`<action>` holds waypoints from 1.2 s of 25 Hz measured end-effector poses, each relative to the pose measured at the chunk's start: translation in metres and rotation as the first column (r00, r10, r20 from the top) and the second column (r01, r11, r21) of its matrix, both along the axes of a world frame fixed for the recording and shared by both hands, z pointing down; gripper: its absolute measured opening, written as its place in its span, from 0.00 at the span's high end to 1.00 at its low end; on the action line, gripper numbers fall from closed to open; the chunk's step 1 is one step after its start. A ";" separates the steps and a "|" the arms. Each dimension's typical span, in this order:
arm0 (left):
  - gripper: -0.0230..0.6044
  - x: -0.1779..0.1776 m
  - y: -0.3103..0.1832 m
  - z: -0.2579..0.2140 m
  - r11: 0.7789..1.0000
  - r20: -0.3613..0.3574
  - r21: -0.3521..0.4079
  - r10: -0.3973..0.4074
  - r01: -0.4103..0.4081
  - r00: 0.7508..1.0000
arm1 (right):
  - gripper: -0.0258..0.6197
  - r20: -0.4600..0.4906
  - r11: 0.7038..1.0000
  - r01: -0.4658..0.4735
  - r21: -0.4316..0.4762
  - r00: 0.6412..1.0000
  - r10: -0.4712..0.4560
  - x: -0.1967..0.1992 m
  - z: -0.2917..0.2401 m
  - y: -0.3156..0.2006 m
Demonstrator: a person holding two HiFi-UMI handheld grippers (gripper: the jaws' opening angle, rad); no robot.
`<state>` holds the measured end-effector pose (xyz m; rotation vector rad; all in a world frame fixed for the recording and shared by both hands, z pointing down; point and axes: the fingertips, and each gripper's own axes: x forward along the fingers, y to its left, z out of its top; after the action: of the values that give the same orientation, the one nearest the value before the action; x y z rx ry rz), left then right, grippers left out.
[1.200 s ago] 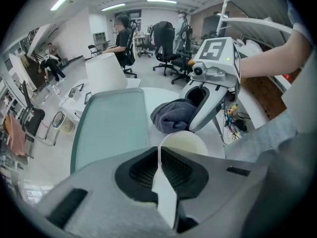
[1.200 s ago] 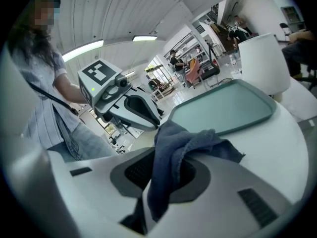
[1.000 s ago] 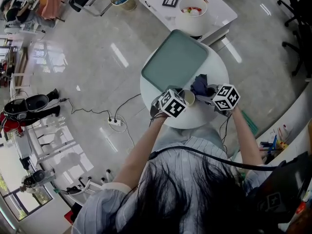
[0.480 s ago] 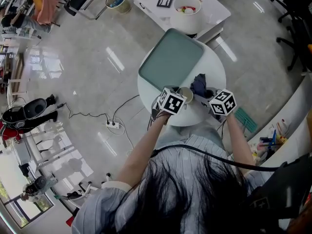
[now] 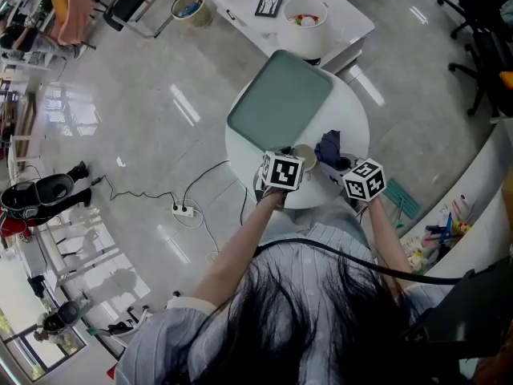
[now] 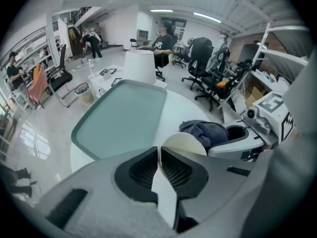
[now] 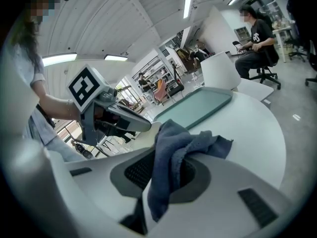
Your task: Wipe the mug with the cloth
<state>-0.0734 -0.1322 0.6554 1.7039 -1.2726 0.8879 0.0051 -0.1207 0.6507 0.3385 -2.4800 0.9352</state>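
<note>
Fingers (image 6: 137, 170) of our left gripper (image 6: 158, 151) are pinched together on the thin pale wall of the mug (image 6: 185, 143). We're holding it over the near edge of the round table (image 5: 353, 127), just this side of the green tray (image 5: 280, 99). Over on the right, our right gripper (image 7: 168, 168) is clamped on the blue cloth (image 7: 173, 140), which bunches up out of the jaws and hangs down between them. The cloth sits right at the mug's right side, up by the rim, though we can't tell if it's truly touching. So we judge we're in the wiping step itself, or right at its start. Next, we'd say, the cloth needs pressing onto the mug and sweeping round it, with the left grip firm so the mug doesn't twist.
</note>
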 end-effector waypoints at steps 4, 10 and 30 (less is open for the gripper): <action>0.91 -0.007 0.003 0.001 0.990 -0.046 -0.011 -0.140 0.139 0.989 | 0.84 -0.009 1.000 -0.025 -0.004 1.000 0.025 0.002 0.000 0.005; 0.91 -0.015 0.009 -0.010 0.941 -0.103 -0.033 -0.337 0.336 0.936 | 0.84 -0.003 0.995 -0.099 -0.016 0.995 0.099 0.003 -0.002 0.005; 0.89 0.029 -0.008 -0.052 0.880 0.053 0.207 0.426 -0.427 0.903 | 0.84 0.006 0.974 -0.224 -0.030 0.974 0.225 0.005 -0.005 0.006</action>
<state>-0.0447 -0.1398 0.6036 2.2102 -1.0373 1.0342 0.0097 -0.1146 0.6455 0.6162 -2.4703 1.0634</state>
